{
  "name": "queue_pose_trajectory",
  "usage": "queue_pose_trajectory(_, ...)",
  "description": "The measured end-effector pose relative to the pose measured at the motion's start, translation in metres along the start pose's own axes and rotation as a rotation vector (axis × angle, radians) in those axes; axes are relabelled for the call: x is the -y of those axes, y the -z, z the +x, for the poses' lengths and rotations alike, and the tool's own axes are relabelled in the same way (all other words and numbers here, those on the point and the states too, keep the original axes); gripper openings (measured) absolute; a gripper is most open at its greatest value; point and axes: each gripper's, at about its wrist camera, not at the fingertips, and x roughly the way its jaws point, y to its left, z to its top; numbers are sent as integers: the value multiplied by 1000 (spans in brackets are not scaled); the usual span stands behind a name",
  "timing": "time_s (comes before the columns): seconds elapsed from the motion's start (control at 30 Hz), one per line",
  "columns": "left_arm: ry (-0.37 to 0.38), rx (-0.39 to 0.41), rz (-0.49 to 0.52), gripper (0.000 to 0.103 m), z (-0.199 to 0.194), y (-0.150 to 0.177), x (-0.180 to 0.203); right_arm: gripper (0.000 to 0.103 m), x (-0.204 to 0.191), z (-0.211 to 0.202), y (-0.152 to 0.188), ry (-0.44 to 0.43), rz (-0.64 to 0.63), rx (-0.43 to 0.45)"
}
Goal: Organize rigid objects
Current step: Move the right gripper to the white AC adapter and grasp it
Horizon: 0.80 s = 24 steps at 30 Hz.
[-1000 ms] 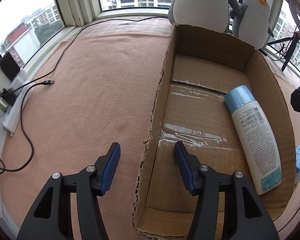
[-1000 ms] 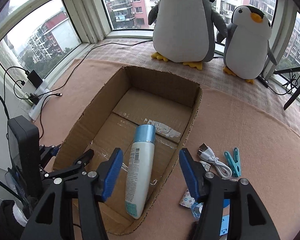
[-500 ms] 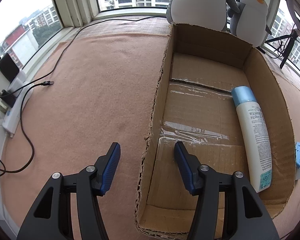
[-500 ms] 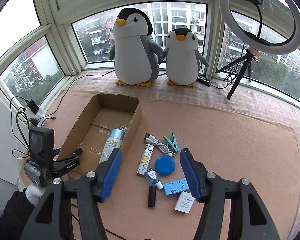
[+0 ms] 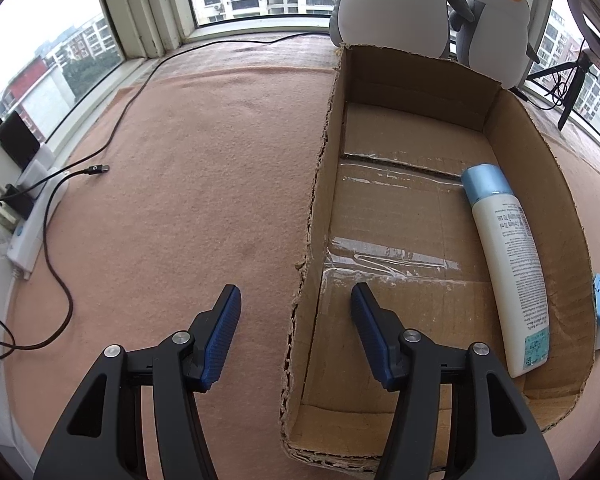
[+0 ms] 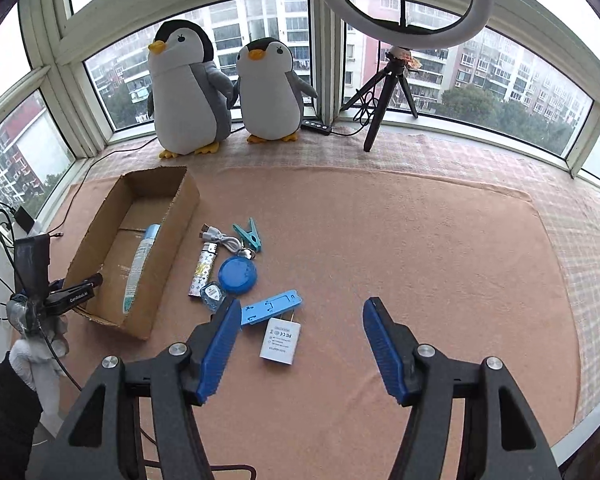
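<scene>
Since earlier frame: right gripper (image 6: 296, 344) pulled back and up from cardboard box (image 5: 540, 148), now over bare mat; jaws apart, empty. Left gripper (image 5: 296, 332) straddling box's left wall, jaws opening, pads clear of cardboard, likely steadying box for loading. White bottle (image 5: 508, 256) with pale blue cap lying flat along box's right wall, label up. Remaining items clustered right of box: blue disc (image 6: 238, 275), lighter (image 6: 202, 268), teal clip (image 6: 249, 233), white adapter (image 6: 280, 340), blue stand (image 6: 271, 306), white cable (image 6: 220, 238).
</scene>
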Motion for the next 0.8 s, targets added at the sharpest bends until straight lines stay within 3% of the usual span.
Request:
queue_pose_trajectory(0.33, -17, -5, -2, 58, -1, -1, 3, 59, -4, 78, 33, 34, -6, -101)
queue_pose_trajectory(0.4, -22, -4, -1, 58, -1, 0, 3, 55, -4, 92, 36, 22, 0, -125)
queue_pose_trajectory(0.47, -23, -3, -2, 58, -1, 0, 3, 50, -7, 102, 38, 5, 4, -145)
queue_pose_trajectory(0.8, -26, -1, -8, 58, -1, 0, 2, 49, -24, 132, 37, 18, -30, -212)
